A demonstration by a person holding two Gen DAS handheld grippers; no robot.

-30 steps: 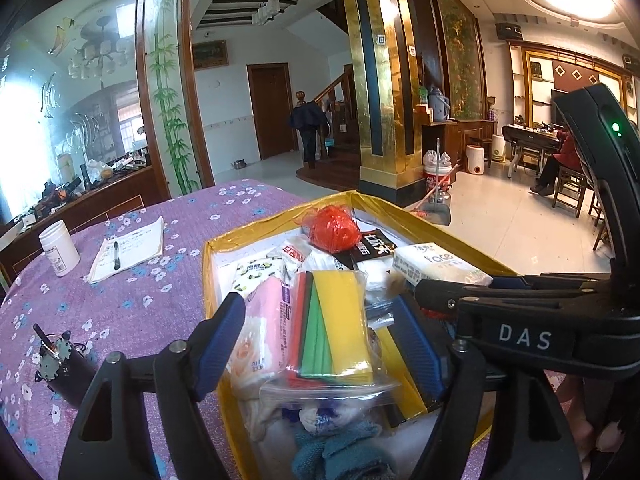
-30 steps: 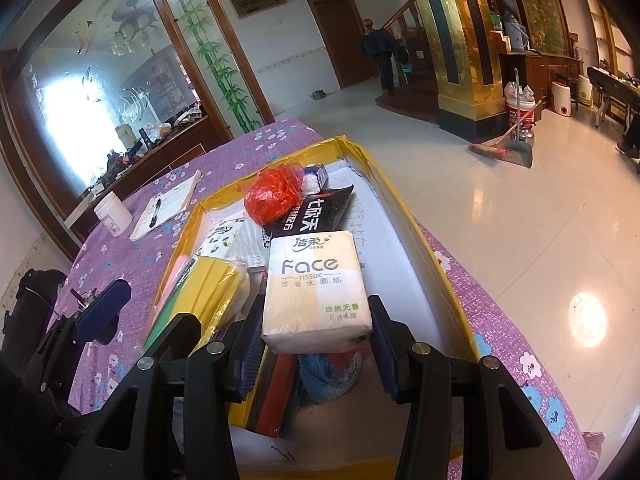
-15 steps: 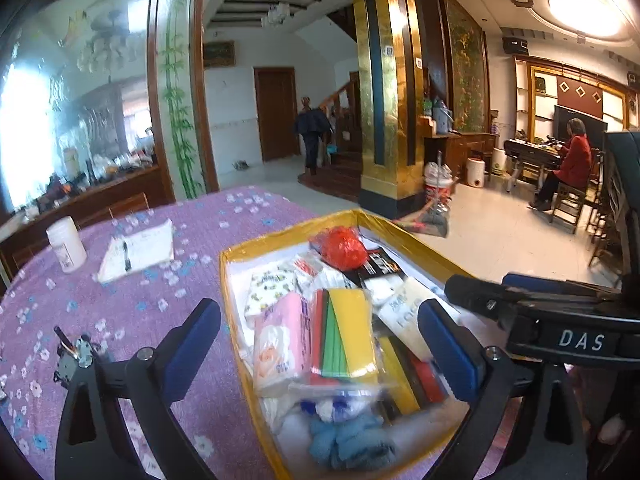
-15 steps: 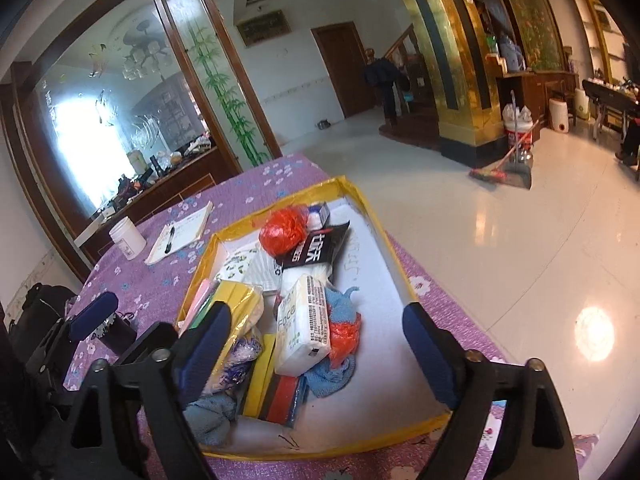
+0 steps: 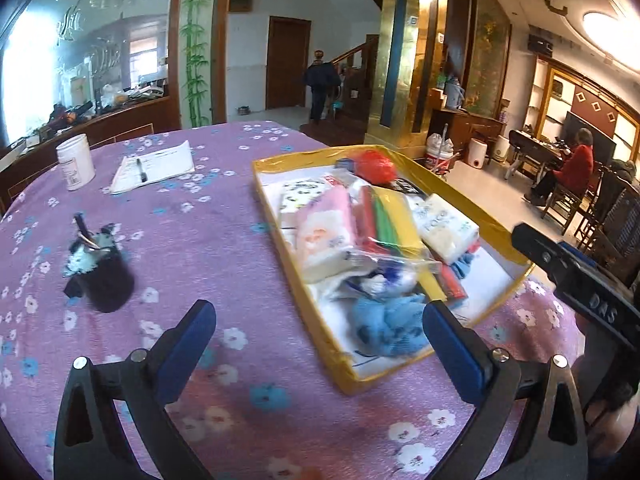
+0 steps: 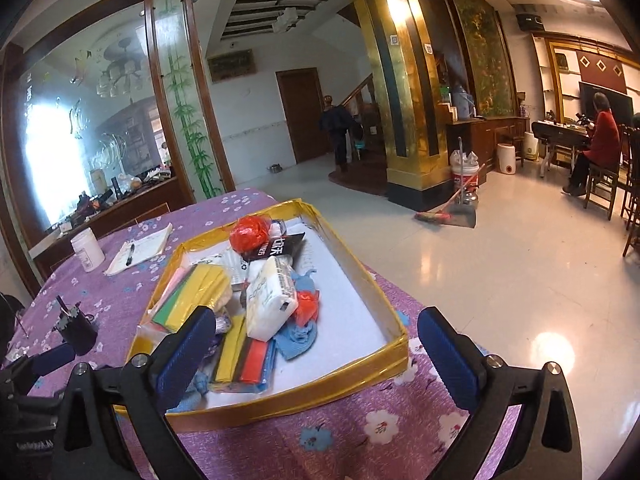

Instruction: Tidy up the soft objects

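Observation:
A yellow-rimmed box (image 5: 296, 276) (image 6: 320, 376) on the purple flowered table holds the soft things. Among them are a white Face tissue pack (image 6: 268, 304) (image 5: 444, 228), a clear bag of yellow, green and red cloths (image 5: 388, 220) (image 6: 192, 296), a pink tissue pack (image 5: 324, 236), a blue cloth (image 5: 388, 328) and a red bag (image 6: 248, 234). My left gripper (image 5: 318, 320) hangs before the box's near left corner, its jaws opening, nothing between them. My right gripper (image 6: 318, 324) hovers before the box's near wall, jaws also opening and empty.
Left of the box stand a dark cup with small tools (image 5: 104, 276), a notepad with a pen (image 5: 154, 166) and a white jar (image 5: 76, 162). The table edge drops to a shiny floor on the right, with a broom (image 6: 444, 208). One person sits far right, another walks by the stairs.
Both grippers pulled back from the box and opened wide. The right one let go of the Face tissue pack, now lying on the pile. The left jaws spread away from the bag of cloths.

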